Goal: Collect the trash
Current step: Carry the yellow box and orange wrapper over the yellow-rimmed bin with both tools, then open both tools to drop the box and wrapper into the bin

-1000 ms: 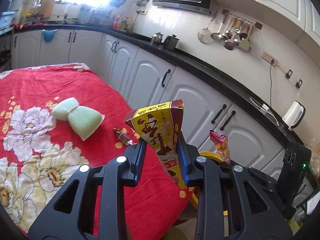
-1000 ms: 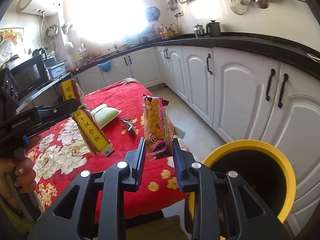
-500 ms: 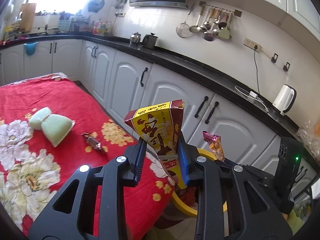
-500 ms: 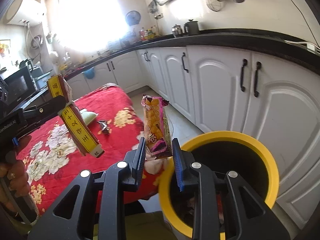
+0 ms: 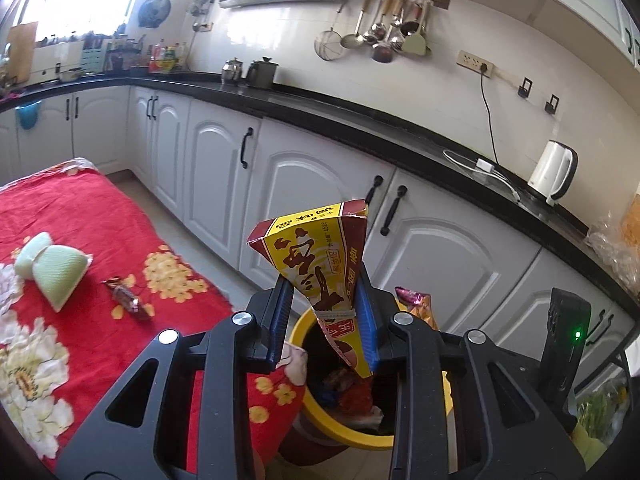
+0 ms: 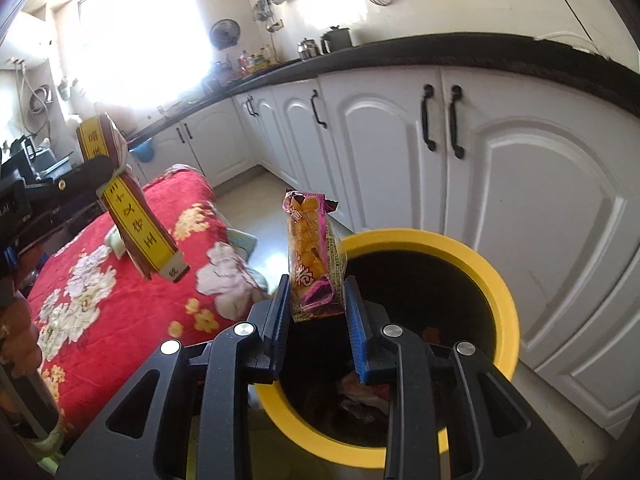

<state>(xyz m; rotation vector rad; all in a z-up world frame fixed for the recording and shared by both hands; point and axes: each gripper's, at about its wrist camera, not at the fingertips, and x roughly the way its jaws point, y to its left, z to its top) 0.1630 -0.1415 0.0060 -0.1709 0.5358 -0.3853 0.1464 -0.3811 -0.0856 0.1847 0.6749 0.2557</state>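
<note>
My left gripper [image 5: 324,320] is shut on a yellow and brown carton [image 5: 316,248], holding it upright over the yellow-rimmed trash bin [image 5: 360,442]. The carton's lower end hangs above the bin's opening. My right gripper [image 6: 316,316] is shut on a pink and orange snack packet [image 6: 310,248], also upright, at the near-left rim of the bin [image 6: 492,280]. In the right wrist view the carton [image 6: 136,232] hangs at left over the table edge. The packet's top [image 5: 416,304] shows behind my left fingers. Wrappers lie inside the bin.
A red floral-cloth table [image 5: 80,208] lies to the left, with a small dark candy wrapper [image 5: 128,300] and a pale green pouch [image 5: 56,272] on it. White cabinets [image 6: 540,200] under a black counter stand right behind the bin. A white kettle [image 5: 554,172] stands on the counter.
Both grippers have swung right, away from the table and over the bin, each still holding its item. The bin now fills more of both views.
</note>
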